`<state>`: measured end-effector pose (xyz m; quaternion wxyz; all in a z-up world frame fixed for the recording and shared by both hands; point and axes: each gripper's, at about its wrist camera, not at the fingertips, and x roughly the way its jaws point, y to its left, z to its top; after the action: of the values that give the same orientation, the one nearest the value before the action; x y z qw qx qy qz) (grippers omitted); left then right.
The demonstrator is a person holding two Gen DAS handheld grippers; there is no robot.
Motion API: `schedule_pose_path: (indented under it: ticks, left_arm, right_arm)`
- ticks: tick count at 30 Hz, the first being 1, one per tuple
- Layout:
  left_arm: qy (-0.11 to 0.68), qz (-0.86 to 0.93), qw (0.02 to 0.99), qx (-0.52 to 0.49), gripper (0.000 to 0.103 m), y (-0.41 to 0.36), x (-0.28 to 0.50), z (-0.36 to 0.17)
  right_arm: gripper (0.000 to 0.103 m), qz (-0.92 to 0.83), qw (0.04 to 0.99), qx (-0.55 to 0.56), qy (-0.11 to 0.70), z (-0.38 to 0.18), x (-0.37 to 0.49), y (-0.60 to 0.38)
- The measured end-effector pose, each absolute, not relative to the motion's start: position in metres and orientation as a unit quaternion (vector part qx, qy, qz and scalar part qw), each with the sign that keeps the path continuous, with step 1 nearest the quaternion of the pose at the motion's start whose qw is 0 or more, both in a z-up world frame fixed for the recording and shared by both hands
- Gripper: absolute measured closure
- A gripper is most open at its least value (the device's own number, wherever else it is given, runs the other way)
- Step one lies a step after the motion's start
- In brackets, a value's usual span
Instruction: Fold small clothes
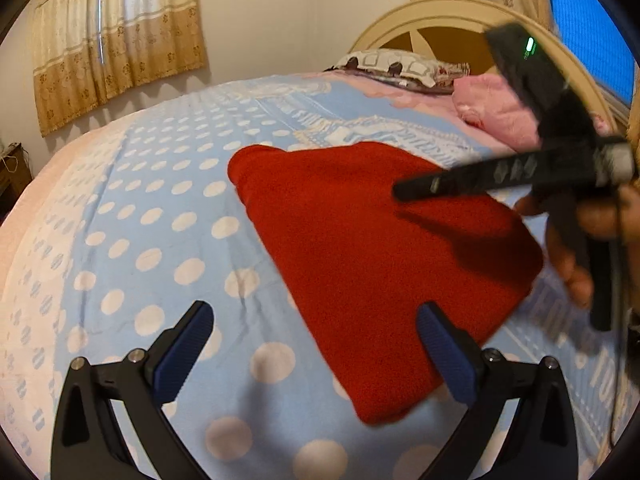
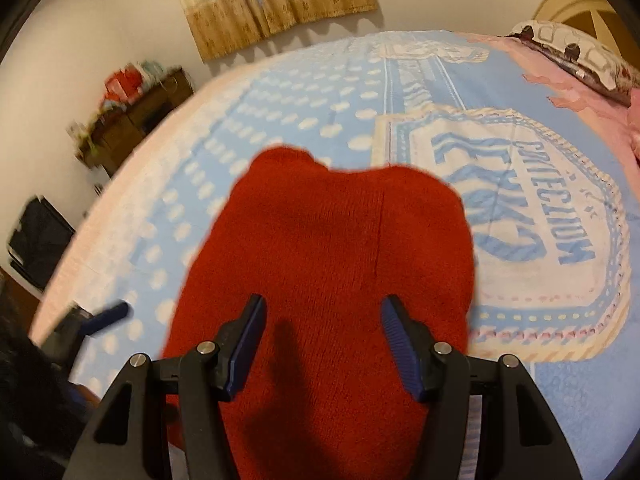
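Note:
A red knit garment (image 1: 372, 248) lies flat on the blue dotted bedspread (image 1: 160, 208), folded into a rounded slab. My left gripper (image 1: 314, 314) hovers at its near left corner, jaws wide open with nothing between them; its right finger stands over the red edge. My right gripper (image 2: 323, 307) is held above the garment (image 2: 332, 240), pointing down at it, open, with only its shadow on the knit. In the left wrist view the right gripper (image 1: 404, 192) reaches in from the right, held by a hand (image 1: 576, 268). The left gripper's blue pad (image 2: 114, 314) shows blurred at the right wrist view's lower left.
A pink heap of clothes (image 1: 500, 108) and a patterned pillow (image 1: 400, 66) lie by the cream headboard (image 1: 440, 8). Curtains (image 1: 116, 52) hang on the far wall. A cluttered wooden dresser (image 2: 136, 108) and a dark object (image 2: 40, 240) stand beyond the bed's left edge.

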<state>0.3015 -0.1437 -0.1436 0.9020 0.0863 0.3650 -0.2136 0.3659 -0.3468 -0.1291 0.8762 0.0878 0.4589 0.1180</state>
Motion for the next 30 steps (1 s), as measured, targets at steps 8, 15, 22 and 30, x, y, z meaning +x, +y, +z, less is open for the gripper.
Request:
schedule_pose_path:
  ticks: [8, 15, 22, 30]
  left_arm:
    - [0.39, -0.23, 0.891, 0.027, 0.0, -0.136, 0.308, -0.161]
    - [0.399, -0.222, 0.889, 0.019, 0.0, -0.138, 0.31, -0.155]
    - [0.402, -0.224, 0.888, -0.003, 0.0, -0.134, 0.313, -0.159]
    - [0.41, -0.232, 0.882, -0.004, 0.0, -0.141, 0.315, -0.164]
  right_arm:
    - [0.042, 0.136, 0.861, 0.046, 0.488, -0.143, 0.372, -0.344]
    - [0.042, 0.171, 0.866, 0.086, 0.462, -0.139, 0.368, -0.36]
    - [0.035, 0.127, 0.863, 0.208, 0.442, -0.14, 0.375, -0.425]
    - [0.033, 0.149, 0.837, 0.242, 0.467, -0.174, 0.389, -0.429]
